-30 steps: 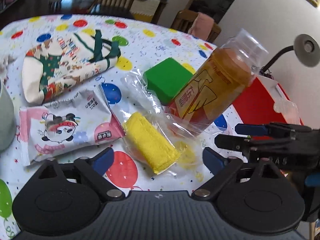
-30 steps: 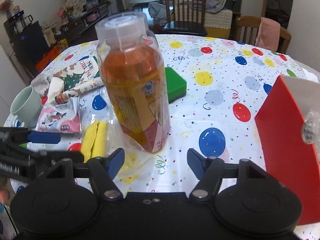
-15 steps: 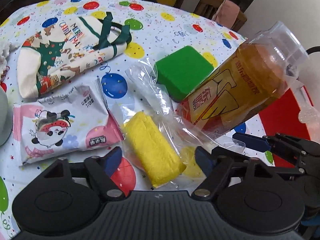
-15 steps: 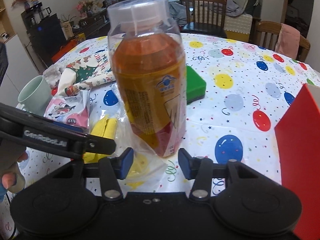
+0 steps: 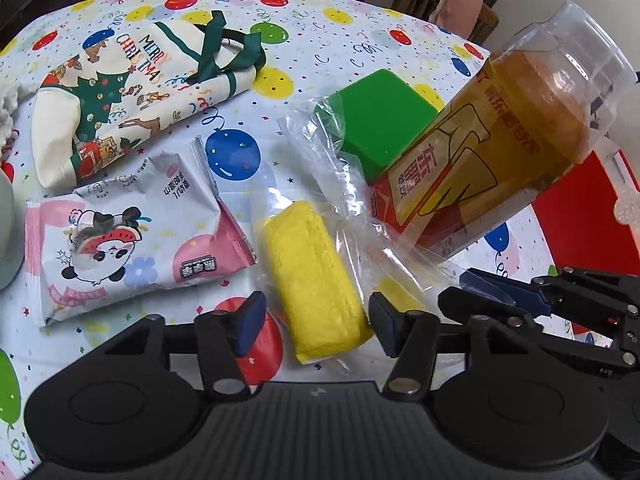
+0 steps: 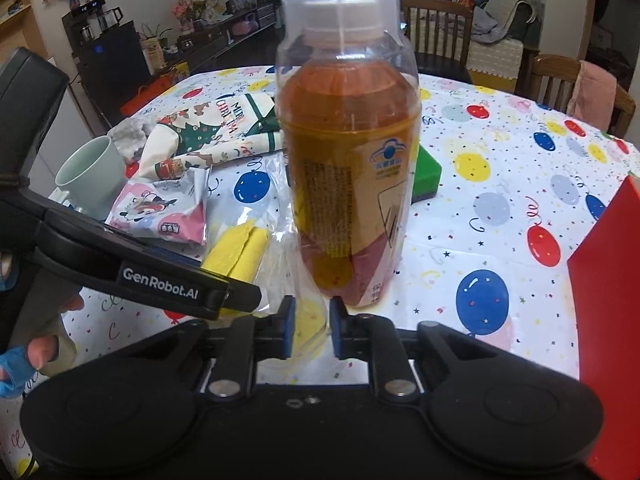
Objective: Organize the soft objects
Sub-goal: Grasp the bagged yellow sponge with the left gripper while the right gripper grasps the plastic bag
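Now, the change: both grippers have come in on the bagged yellow cloth over the last second.
Right gripper: its jaws have narrowed from wide apart to a slim gap, with the loose near end of the clear plastic bag between the pads; whether they already pinch the film I cannot tell.
Left gripper: released, fingers spread either side of the near end of the cloth, not touching it.
Cloth's place: lying on the balloon-print tablecloth, between the panda snack packet and the tea bottle, which stands on the bag's far part.
Meaning: probably one side steadies the bag while the other takes the cloth; the bottle pinning the film could topple if the bag is tugged.
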`<state>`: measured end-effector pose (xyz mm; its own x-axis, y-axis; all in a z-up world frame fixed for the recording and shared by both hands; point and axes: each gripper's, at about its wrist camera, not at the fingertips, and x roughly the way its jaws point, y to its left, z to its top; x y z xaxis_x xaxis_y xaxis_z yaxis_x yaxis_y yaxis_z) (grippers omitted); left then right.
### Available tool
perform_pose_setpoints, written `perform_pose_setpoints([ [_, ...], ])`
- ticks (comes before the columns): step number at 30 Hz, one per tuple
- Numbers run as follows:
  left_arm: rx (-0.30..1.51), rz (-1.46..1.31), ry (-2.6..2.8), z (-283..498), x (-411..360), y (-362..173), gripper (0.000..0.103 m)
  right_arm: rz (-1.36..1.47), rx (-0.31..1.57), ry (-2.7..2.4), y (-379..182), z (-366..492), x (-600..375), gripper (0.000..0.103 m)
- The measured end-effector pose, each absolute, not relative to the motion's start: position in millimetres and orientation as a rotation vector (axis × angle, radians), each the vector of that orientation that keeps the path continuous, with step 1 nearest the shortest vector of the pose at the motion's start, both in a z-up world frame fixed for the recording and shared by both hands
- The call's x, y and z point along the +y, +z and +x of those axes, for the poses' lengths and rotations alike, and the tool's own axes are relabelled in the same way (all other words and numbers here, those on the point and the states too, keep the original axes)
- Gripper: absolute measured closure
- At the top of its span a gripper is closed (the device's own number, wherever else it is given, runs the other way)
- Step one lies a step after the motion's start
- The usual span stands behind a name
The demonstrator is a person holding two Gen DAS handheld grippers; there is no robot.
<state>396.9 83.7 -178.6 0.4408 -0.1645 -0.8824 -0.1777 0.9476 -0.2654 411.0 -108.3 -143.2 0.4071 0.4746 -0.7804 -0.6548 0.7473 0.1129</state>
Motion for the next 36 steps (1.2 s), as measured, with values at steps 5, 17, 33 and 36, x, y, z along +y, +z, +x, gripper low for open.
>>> perform_pose_setpoints([
  [5, 1.109, -0.352, -0.018, 389, 89, -177, 0.066, -0.262, 0.882, 0.709, -140, 399, -102, 0.095],
  [17, 1.034, -0.387, -0.105, 345, 102, -156, 0.068, -0.385, 0.765, 0.657, -121, 359, -99, 0.1],
  [33, 0.846, -0.406, -0.306, 286, 93, -73, 0.068, -0.268, 0.573, 0.59, -39, 293, -146, 0.101],
  [36, 0.82, -0.4, -0.345, 284, 87, -60, 0.068, -0.238, 0.548, 0.555, -27, 288, -158, 0.101],
])
